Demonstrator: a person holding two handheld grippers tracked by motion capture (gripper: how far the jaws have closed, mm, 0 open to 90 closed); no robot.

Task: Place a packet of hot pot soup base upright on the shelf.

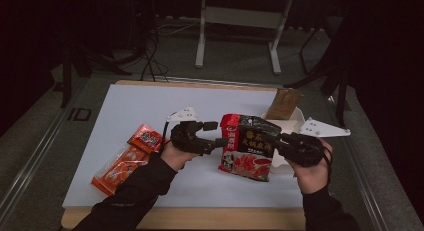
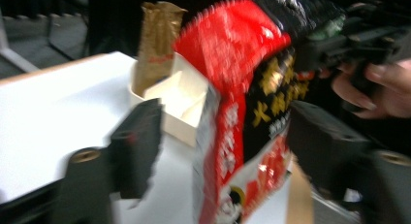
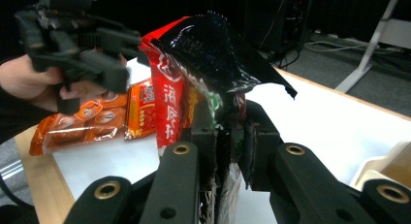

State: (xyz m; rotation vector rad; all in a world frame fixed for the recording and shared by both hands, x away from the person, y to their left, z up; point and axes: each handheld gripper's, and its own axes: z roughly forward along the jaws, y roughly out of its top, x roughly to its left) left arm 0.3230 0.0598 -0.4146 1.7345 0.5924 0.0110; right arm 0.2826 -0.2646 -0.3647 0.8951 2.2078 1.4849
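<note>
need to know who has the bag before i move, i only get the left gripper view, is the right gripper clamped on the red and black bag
Observer: Yes. In the right gripper view the right gripper is shut on the red and black bag, pinching its edge.
Operator: what about my left one
Observer: The high view shows the left gripper open at the bag's left edge, pads off it.
Operator: anything else on the table
Observer: Two orange packets lie to the left of the left hand.
</note>
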